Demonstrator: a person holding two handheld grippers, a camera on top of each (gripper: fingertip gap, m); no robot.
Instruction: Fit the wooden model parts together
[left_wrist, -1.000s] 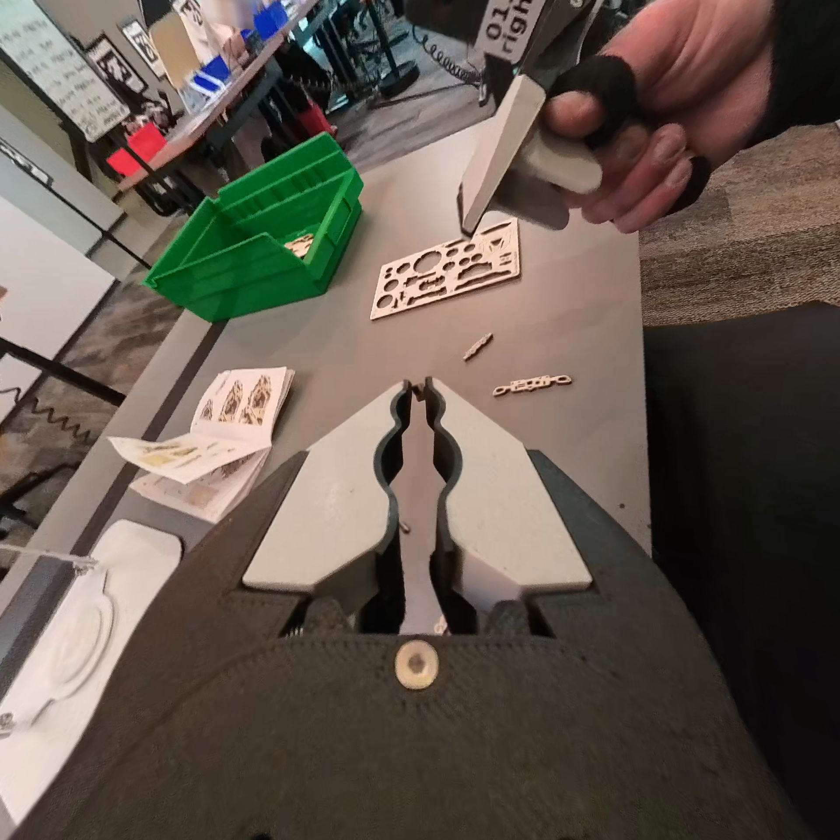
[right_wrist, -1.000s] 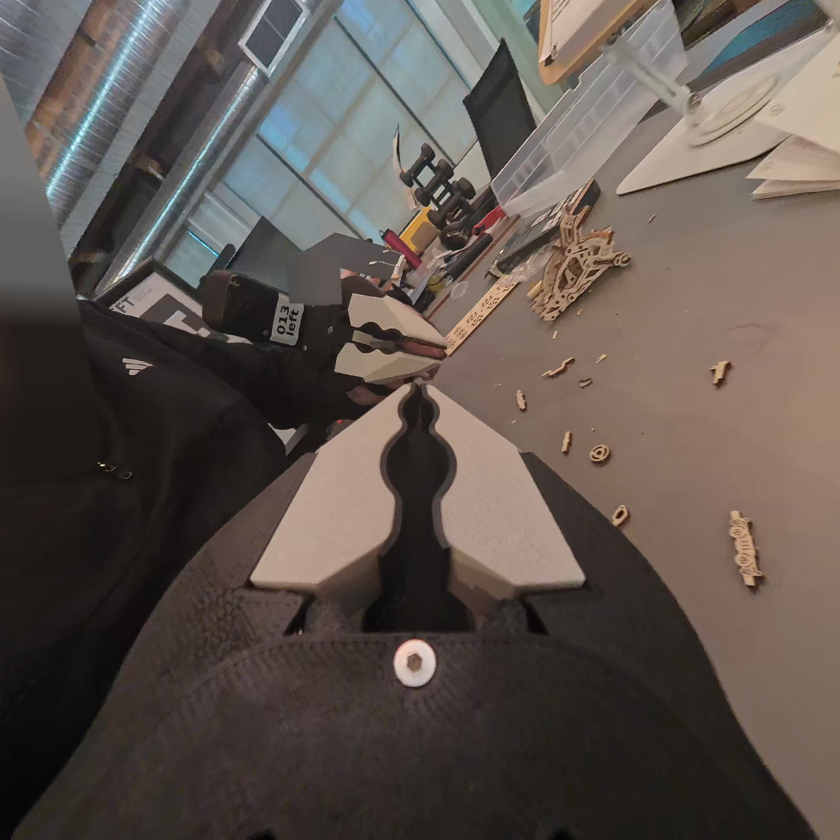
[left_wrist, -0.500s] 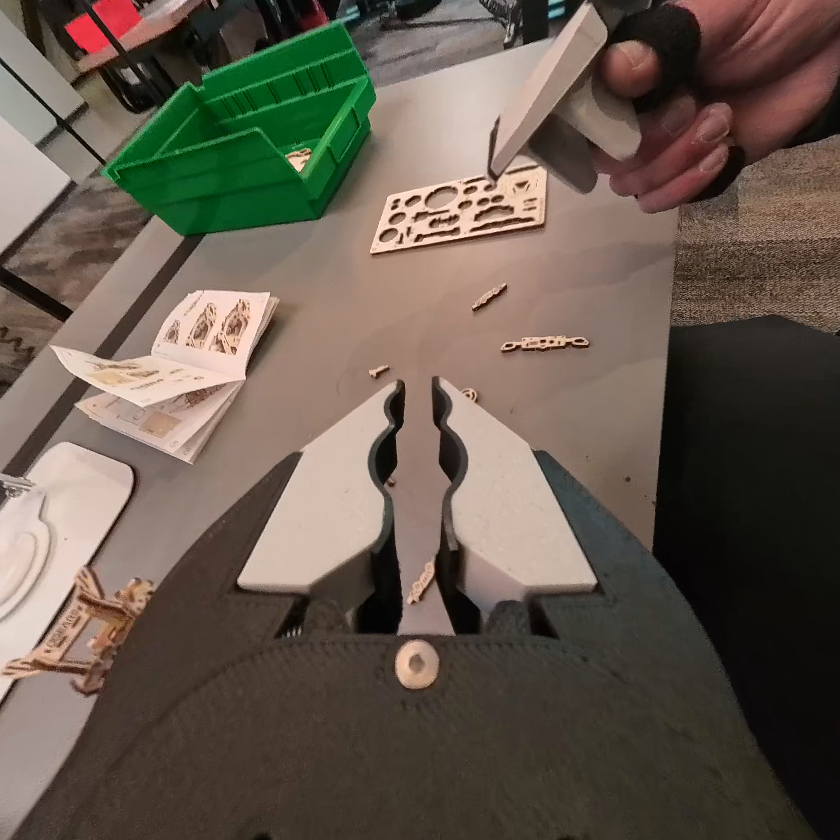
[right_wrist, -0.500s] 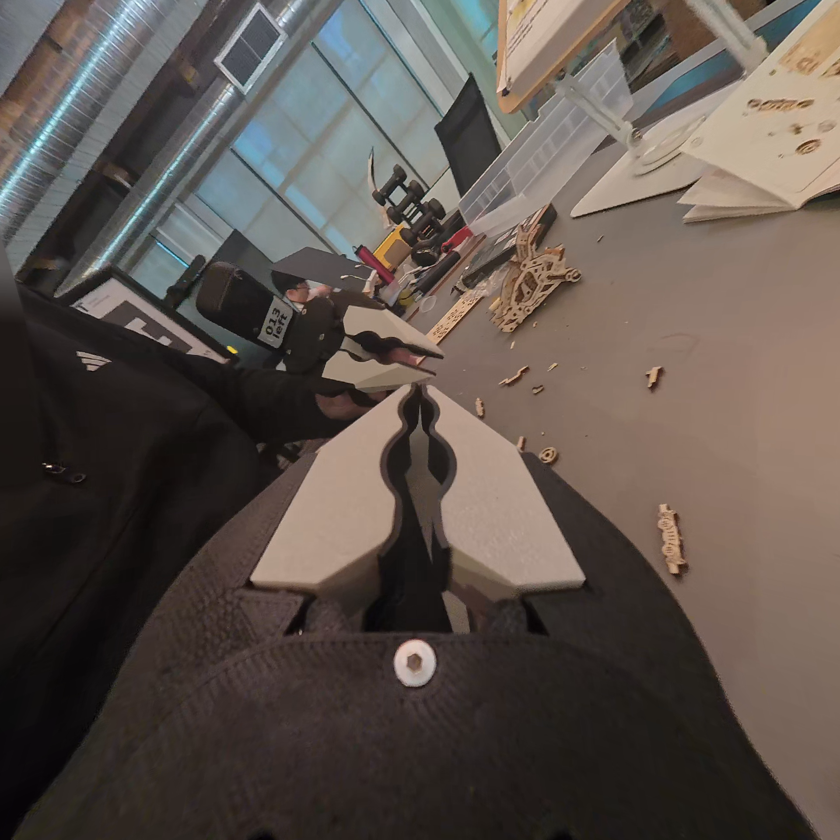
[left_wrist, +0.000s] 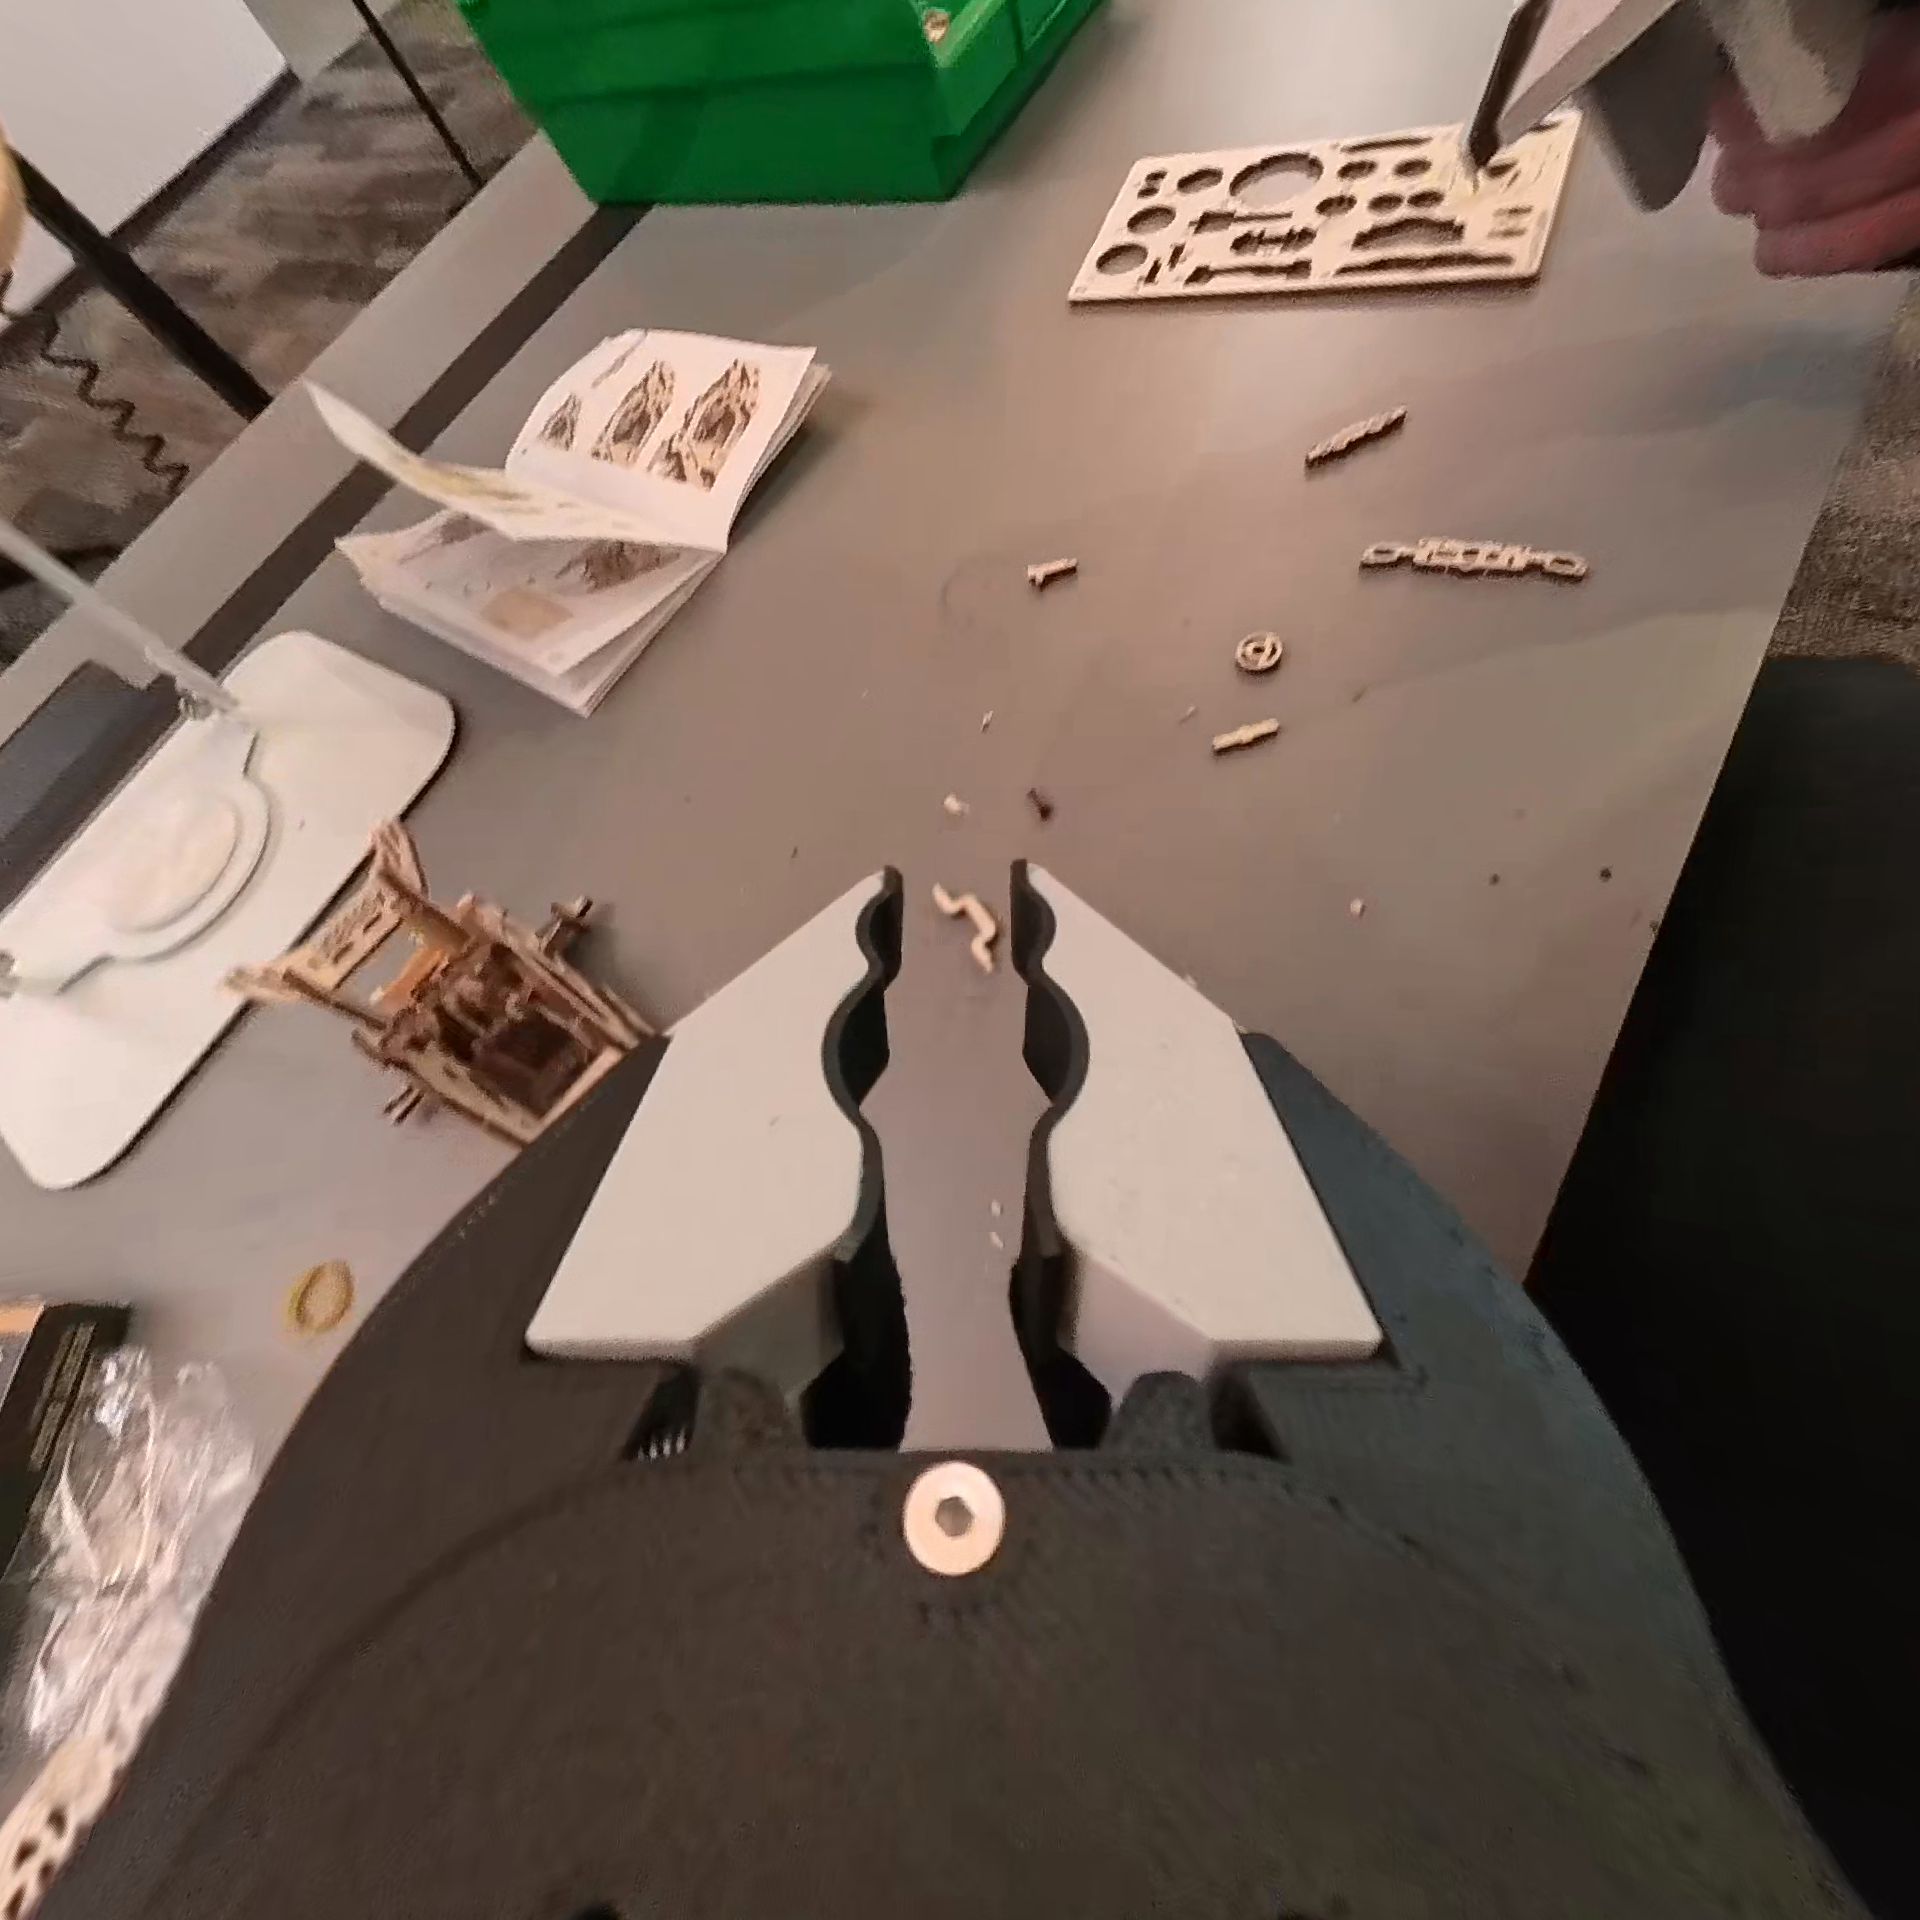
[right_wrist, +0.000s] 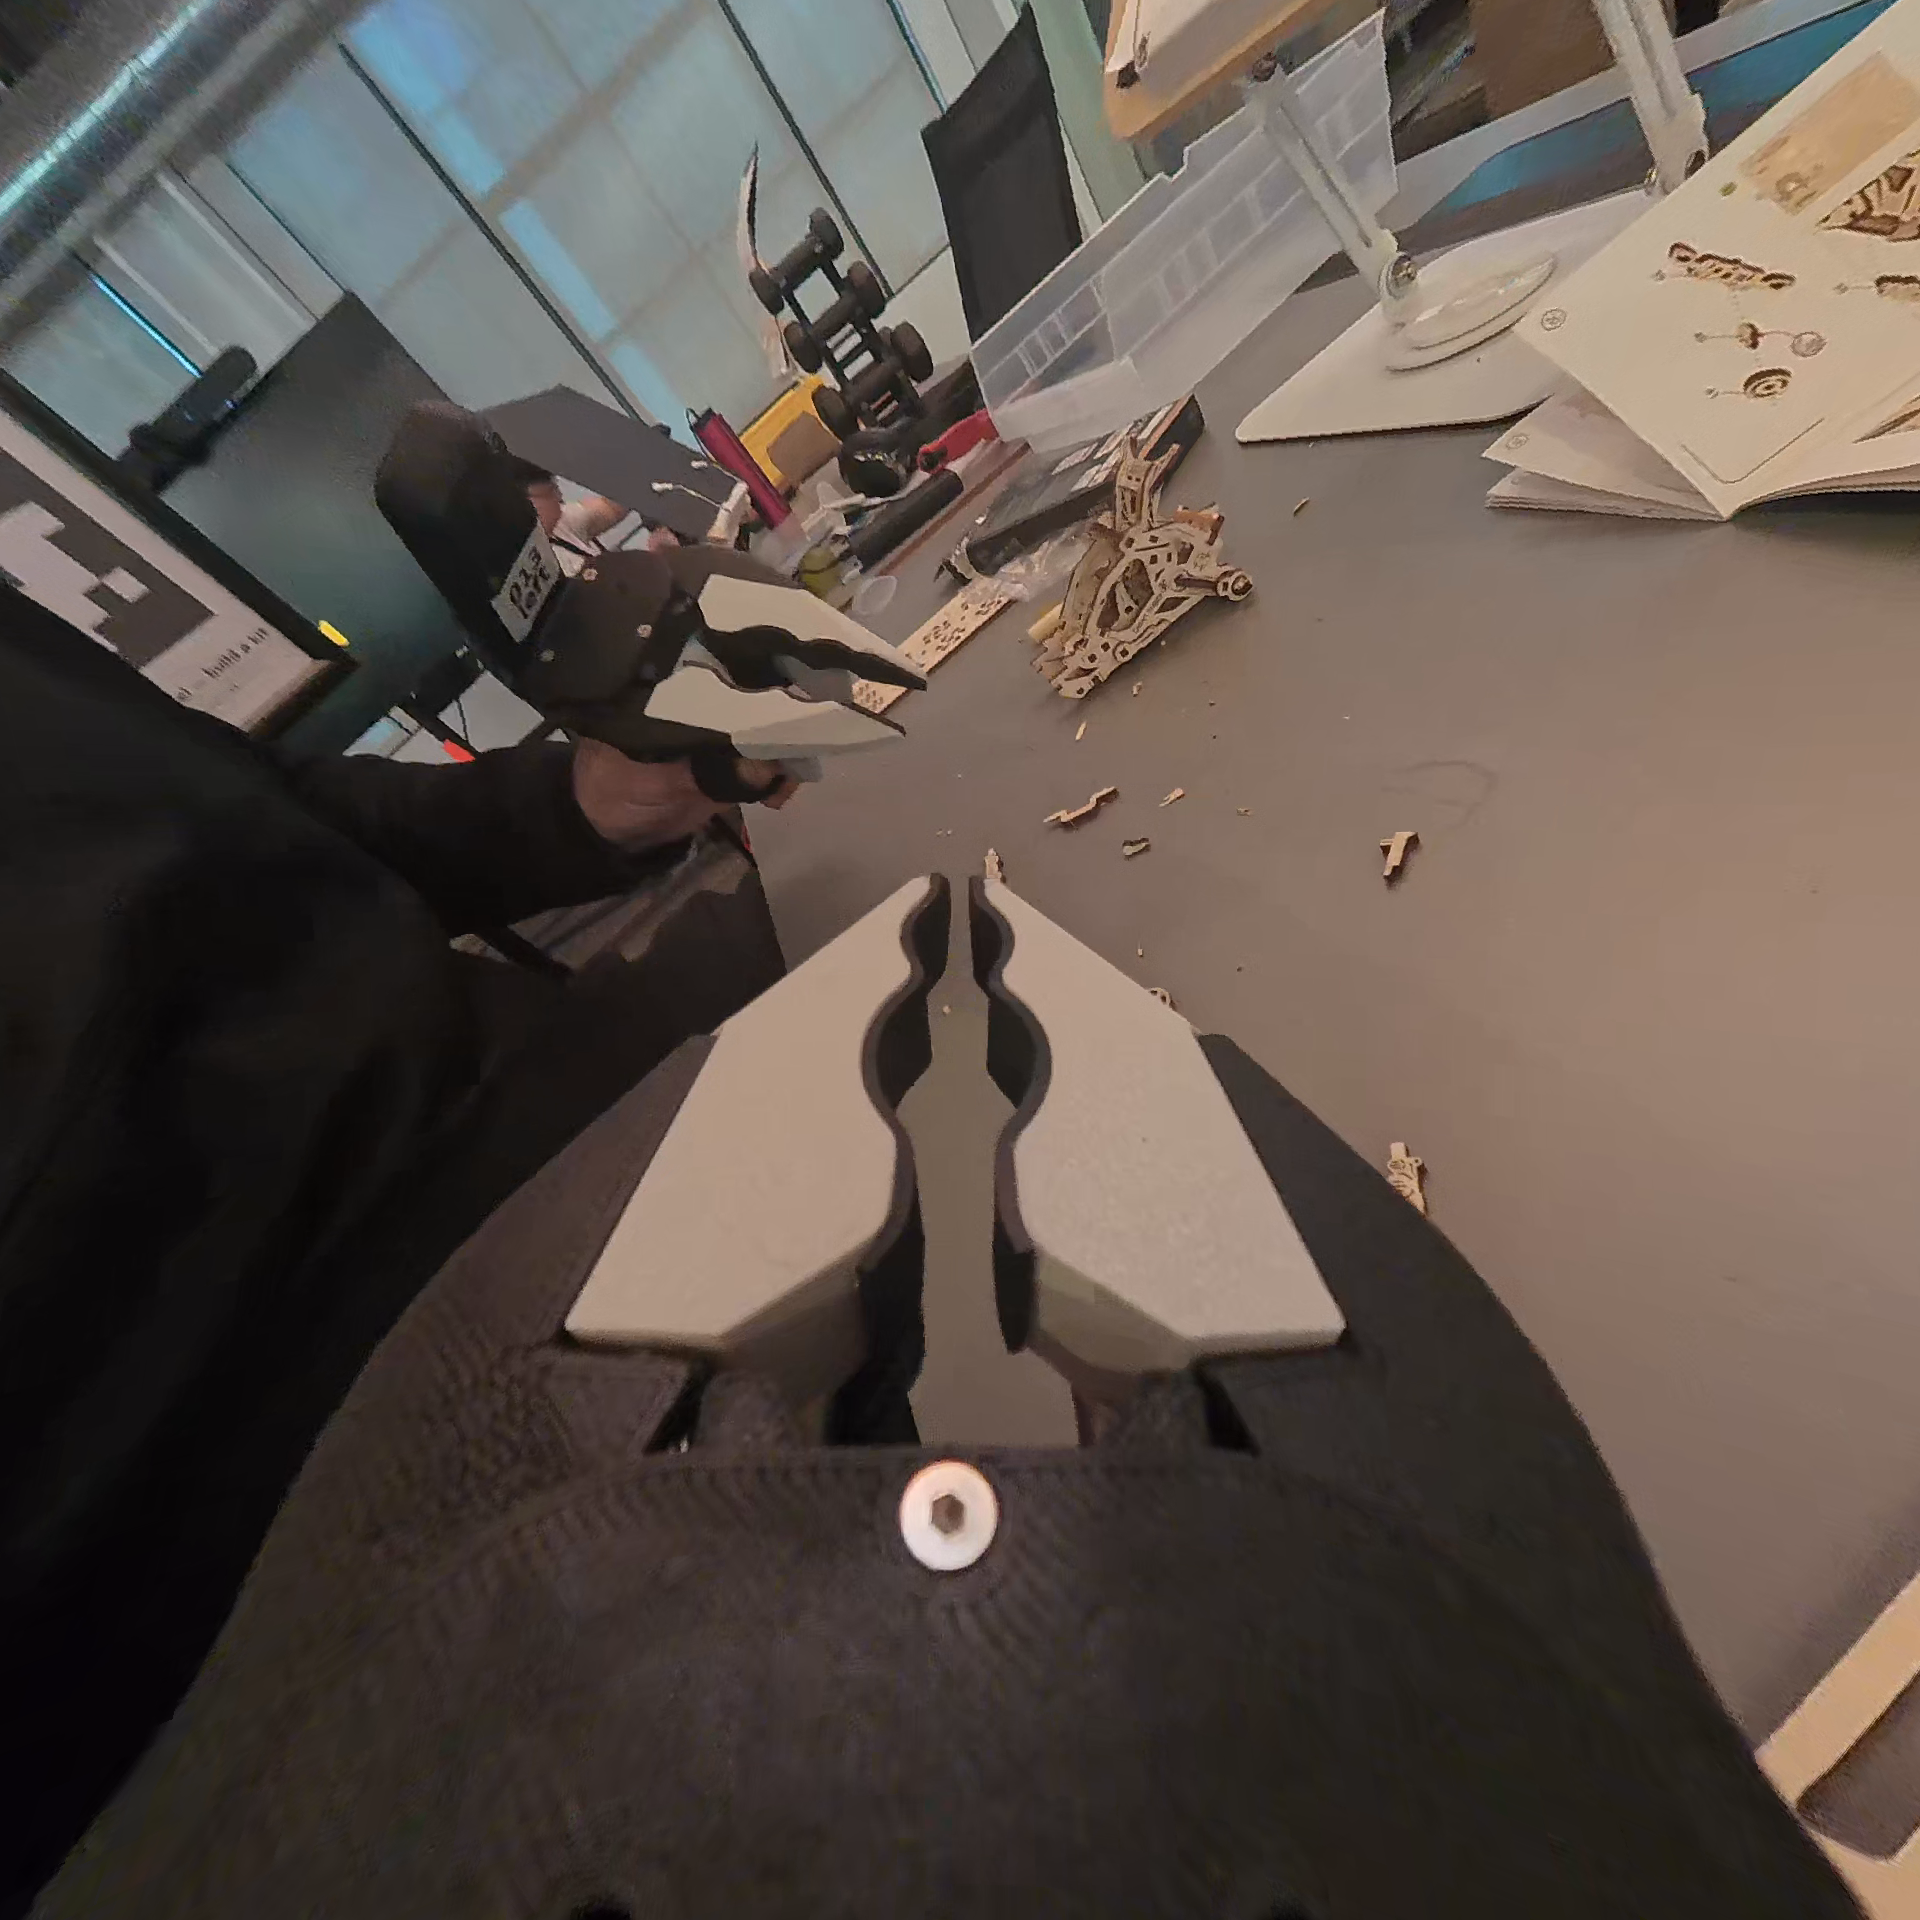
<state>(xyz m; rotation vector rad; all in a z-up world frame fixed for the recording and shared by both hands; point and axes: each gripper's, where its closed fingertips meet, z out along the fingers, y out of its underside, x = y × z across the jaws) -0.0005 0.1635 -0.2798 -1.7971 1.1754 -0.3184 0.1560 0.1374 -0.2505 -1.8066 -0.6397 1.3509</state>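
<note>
Both claws have spread since a second ago: left claw (left_wrist: 956, 883) gapes empty above a zigzag wooden piece (left_wrist: 968, 920); right claw (right_wrist: 960, 883) slightly parted, empty.

Your left wrist view sits raised, tilted down the grey table (left_wrist: 1299, 790) lengthwise toward the green bin (left_wrist: 790, 114). Your right wrist view rides low and close to the tabletop, rolled, facing across it toward windows. Both share the half-built wooden model (left_wrist: 457, 997) (right_wrist: 1132, 582), the open booklet (left_wrist: 623, 499) (right_wrist: 1714, 374), scattered scraps, and each other's gripper.
</note>
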